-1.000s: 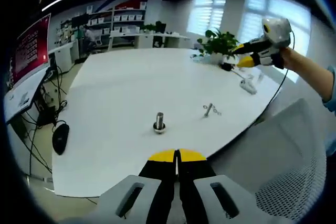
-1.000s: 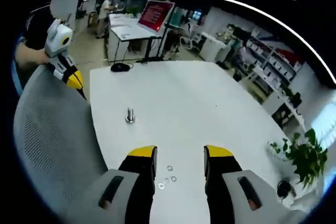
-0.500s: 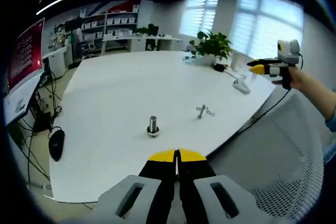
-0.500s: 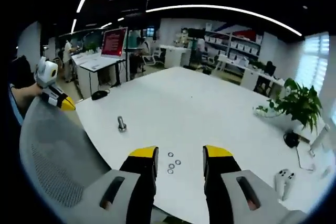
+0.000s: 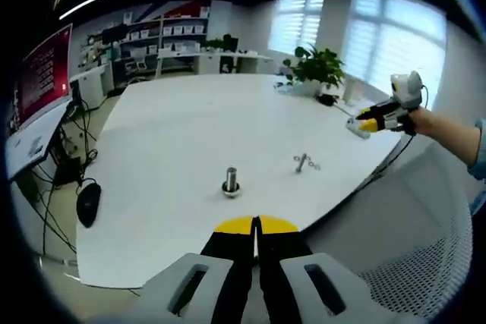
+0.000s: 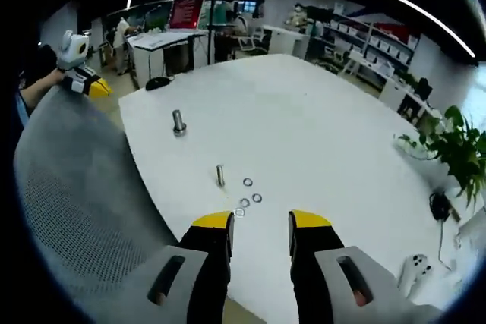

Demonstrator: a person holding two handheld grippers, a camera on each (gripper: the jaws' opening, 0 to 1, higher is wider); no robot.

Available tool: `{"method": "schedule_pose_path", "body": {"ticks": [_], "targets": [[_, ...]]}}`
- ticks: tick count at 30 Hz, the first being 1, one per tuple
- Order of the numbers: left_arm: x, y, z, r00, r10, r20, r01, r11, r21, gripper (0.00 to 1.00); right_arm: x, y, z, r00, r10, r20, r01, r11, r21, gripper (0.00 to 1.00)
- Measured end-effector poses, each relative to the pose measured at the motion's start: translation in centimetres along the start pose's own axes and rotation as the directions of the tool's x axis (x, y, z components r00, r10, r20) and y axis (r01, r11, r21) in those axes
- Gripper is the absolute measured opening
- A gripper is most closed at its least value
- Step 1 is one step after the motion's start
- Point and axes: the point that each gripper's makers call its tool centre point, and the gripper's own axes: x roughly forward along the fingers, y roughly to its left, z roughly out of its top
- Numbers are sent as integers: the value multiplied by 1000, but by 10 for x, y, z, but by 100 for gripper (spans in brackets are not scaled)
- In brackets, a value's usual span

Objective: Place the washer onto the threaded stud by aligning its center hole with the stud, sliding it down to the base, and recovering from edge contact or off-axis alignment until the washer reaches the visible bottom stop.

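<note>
1. Count on white table (image 6: 319,119): two upright studs, large threaded stud (image 6: 178,122) and thin stud (image 6: 220,175); four loose washers (image 6: 248,196) just beside the thin one.
2. Right gripper (image 6: 260,224): jaws parted, empty, hovering just short of the washers. Large stud well beyond, to its left.
3. Left gripper (image 5: 257,225): jaws together, holding nothing; large stud straight ahead.
4. Red screen (image 6: 187,10): text illegible.

Left gripper (image 5: 256,224): jaws closed together, held level. Right gripper (image 6: 259,221): jaws parted by a gap, empty, gripped in a hand (image 5: 420,120).
</note>
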Motion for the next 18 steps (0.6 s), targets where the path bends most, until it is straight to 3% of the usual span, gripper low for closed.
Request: {"method": "schedule_pose_path", "body": {"ticks": [3,5,8,10,12,18], "targets": [[-1,9,-2,999,50,-7,-50,998,-39,0,24,3,-7,996,80,-38,-82,995,-53,31],[-1,6,-2,999,41,-5,-41,998,-42,0,40,5,-15,989,130,-75,-136,987,-82,31],[-5,11,6,996,79,49,-74,993,-95,0,60,10,-25,975,187,-116,-201,973,-116,31],[-5,13,1,995,92,25,-89,989,-121,0,73,14,-32,964,224,-145,-244,959,-143,31],[-3,13,-5,995,100,-16,-101,991,-91,0,85,17,-40,951,251,-180,-281,945,-167,31],[-2,15,-8,993,110,-38,-113,987,-114,0,112,21,-57,914,298,-274,-360,909,-210,31]]}}
